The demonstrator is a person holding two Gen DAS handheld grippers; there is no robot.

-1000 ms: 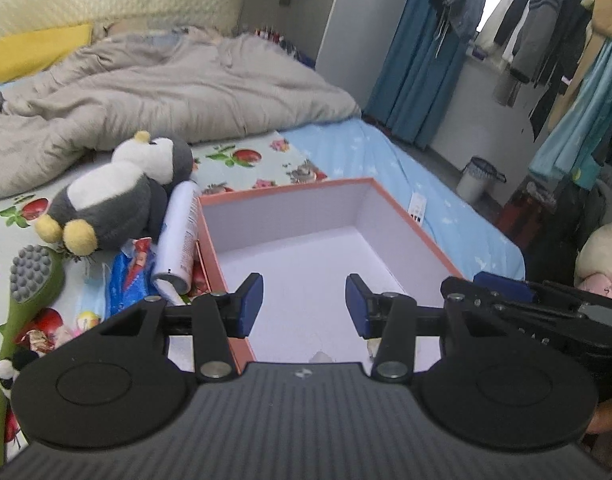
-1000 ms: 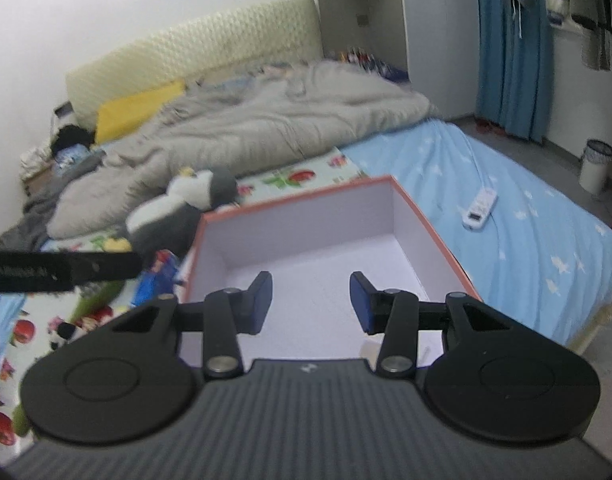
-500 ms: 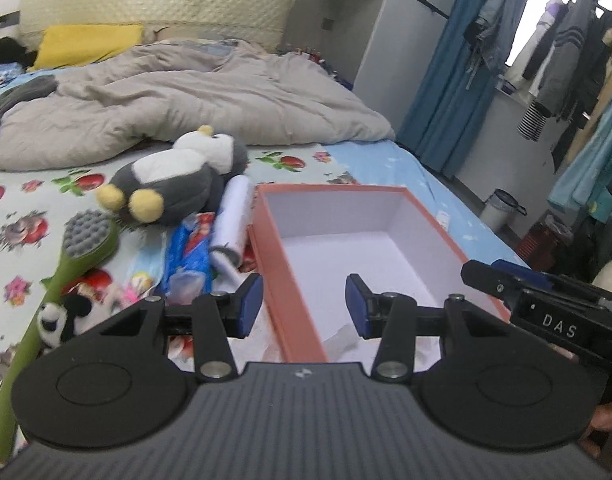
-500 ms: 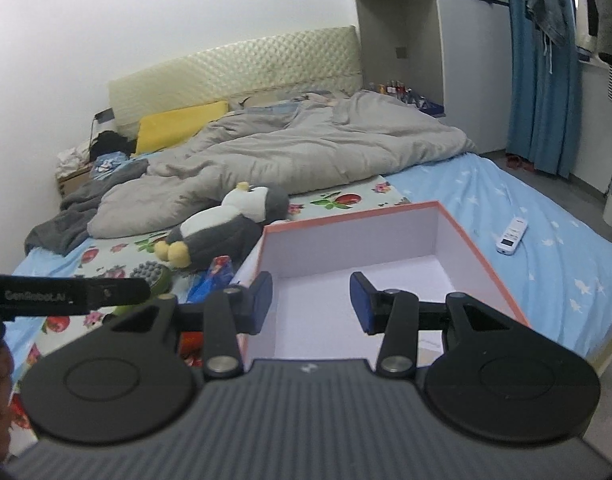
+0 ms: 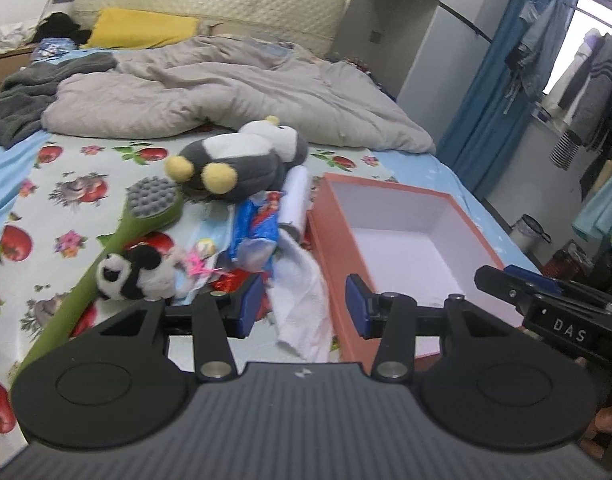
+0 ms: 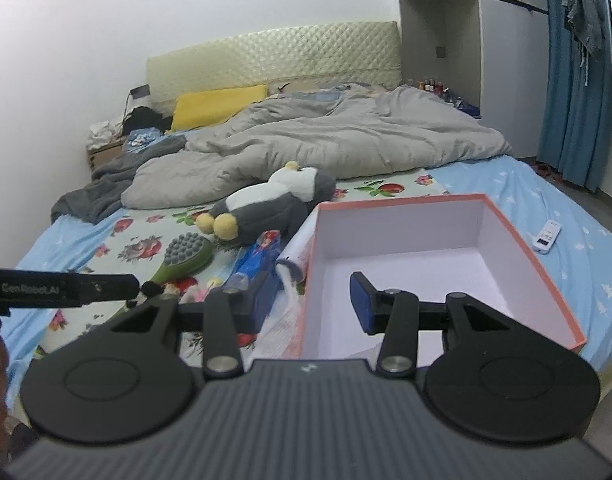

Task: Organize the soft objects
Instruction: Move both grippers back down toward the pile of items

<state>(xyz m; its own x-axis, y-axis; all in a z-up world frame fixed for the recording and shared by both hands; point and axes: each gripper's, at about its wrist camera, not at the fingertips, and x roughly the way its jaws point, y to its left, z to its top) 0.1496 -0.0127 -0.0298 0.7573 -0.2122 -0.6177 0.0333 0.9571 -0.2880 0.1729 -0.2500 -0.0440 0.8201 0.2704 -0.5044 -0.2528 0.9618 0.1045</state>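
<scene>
Nothing is sorted yet, as I read it: the orange box [image 6: 517, 248], centre right of the right wrist view, shows only its bare white floor. The penguin plush [image 5: 242, 160], the small panda plush [image 5: 134, 272] and the white cloth [image 5: 302, 292] all lie on the bed, left of the box. My left tongs [image 5: 304, 306] and right tongs [image 6: 309, 306] both stand spread, holding nothing.

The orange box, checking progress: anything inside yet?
Empty as far as visible: the orange box shows only bare white floor; the tools hide its near end.
</scene>
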